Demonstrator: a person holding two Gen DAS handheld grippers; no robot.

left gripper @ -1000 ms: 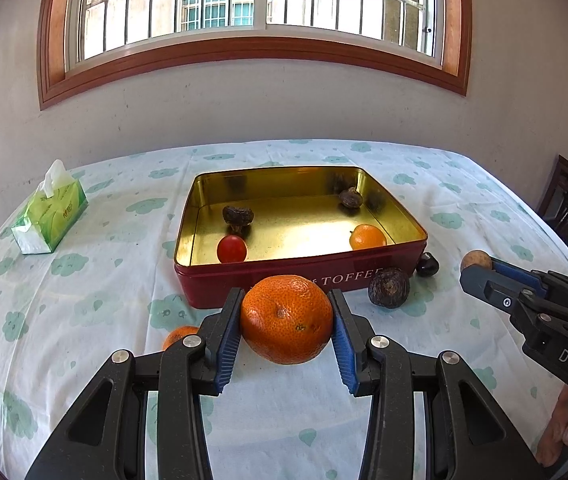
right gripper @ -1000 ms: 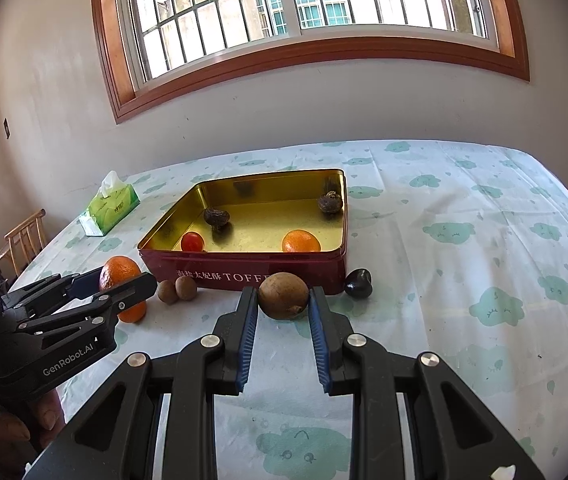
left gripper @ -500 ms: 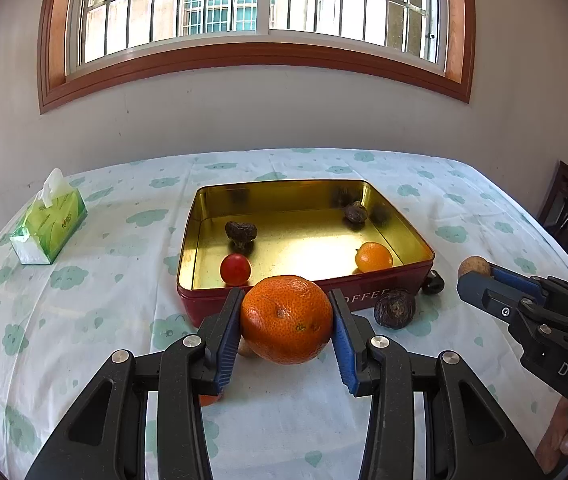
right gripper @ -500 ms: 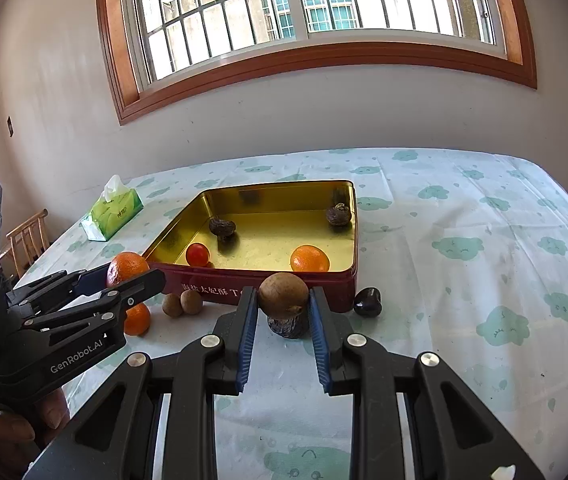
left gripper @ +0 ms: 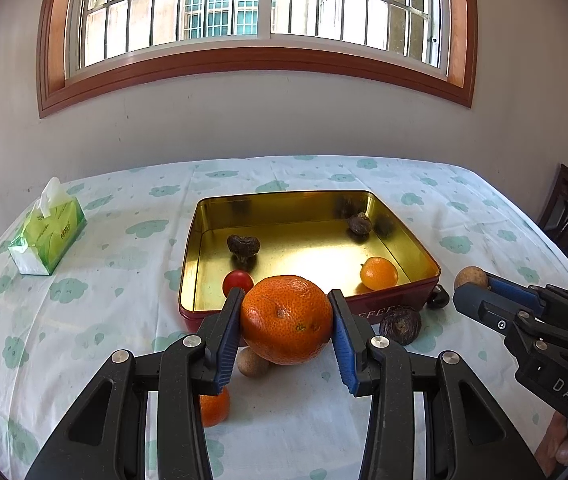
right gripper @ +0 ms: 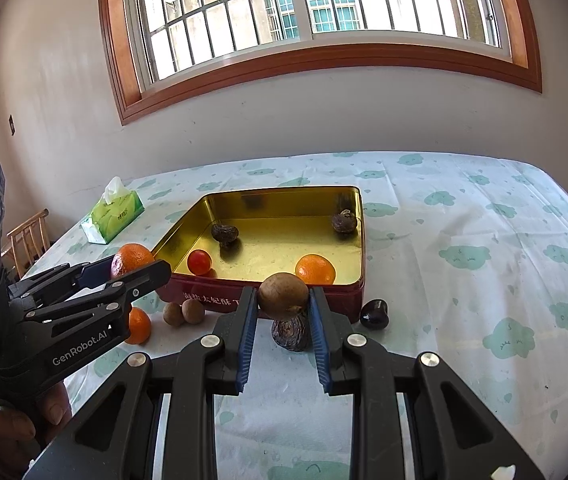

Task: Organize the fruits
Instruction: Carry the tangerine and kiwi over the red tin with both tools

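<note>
- A carrying step is judged to be in hand: both fruits are held clear of the bench [left gripper: 83, 320], in front of the near wall of the tin, and neither has been set down yet.
- The left gripper [left gripper: 286, 334] is closed on a large orange [left gripper: 286, 319], its jaws pressed against the fruit's two sides.
- The right gripper [right gripper: 280, 322] is clamped on a small brown fruit [right gripper: 283, 295], gripped between both jaws.
- The red tin [left gripper: 420, 246] stands near the middle of the bench, open, with a gold interior.
- Four items are seen inside it: a cherry tomato [left gripper: 237, 282] at the near left corner, a small orange [left gripper: 378, 273] near the near right corner, one dark wrinkled fruit [left gripper: 243, 245] towards the left wall and another [left gripper: 360, 224] by the far right corner.
- Loose fruit is left on the bench along the tin's near wall: a second small orange [right gripper: 139, 325], two small brown balls [right gripper: 183, 312], a dark wrinkled piece [left gripper: 400, 325] and a dark glossy one [right gripper: 374, 313].
- The next move is judged to call for each fruit to be lifted over the near rim and released on bare floor, clear of the tomato and small orange.
</note>
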